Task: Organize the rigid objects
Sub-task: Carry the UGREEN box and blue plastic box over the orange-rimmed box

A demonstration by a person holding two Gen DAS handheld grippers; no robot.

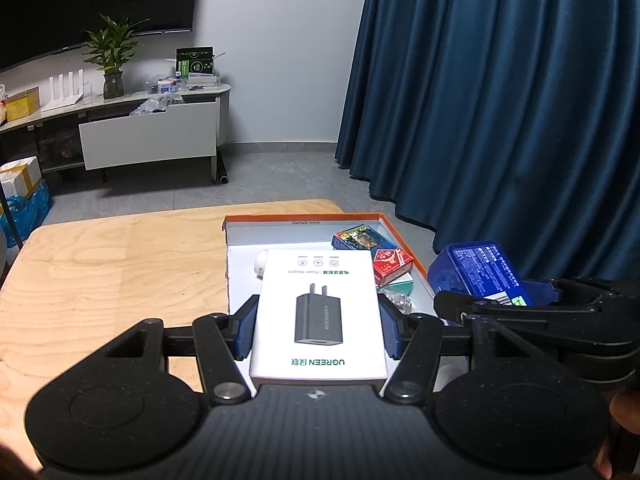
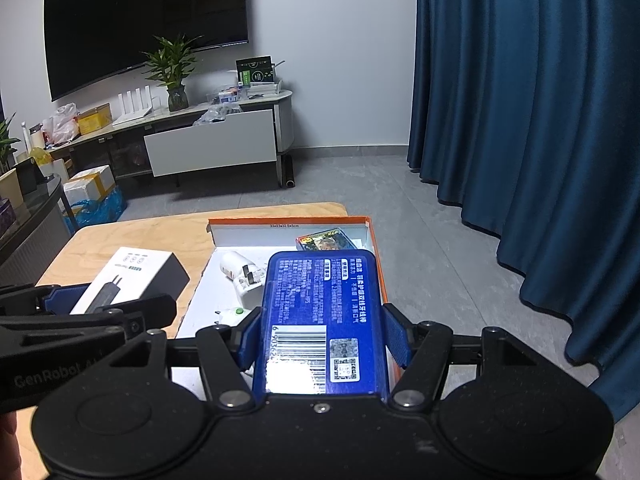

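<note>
Two claws, each clamped on a box. The left claw (image 1: 318, 326) has its blue pads pressed on both long sides of a white charger box (image 1: 319, 312), held above the near end of an orange-rimmed tray (image 1: 404, 240). The right claw (image 2: 324, 338) grips a blue box (image 2: 320, 316) the same way, its label with barcode facing up, over the tray's right side. Seen from the left wrist, the blue box hangs just right of the tray rim; seen from the right wrist, the charger box hangs left of the tray, over the wooden surface (image 1: 112, 264).

Inside the tray lie a white plug adapter (image 2: 244, 276), a red card pack (image 1: 392, 266) and, farther back, a dark blue card pack (image 1: 356, 236) near the far right corner. Some small clear-wrapped bits sit beside the red pack; I cannot tell what they are.

Beyond the surface is grey floor, then a low TV cabinet (image 2: 212, 144) with a potted plant (image 2: 172, 72), a dark screen (image 2: 140, 20) on the wall, and a blue curtain (image 2: 520, 100) on the right.
</note>
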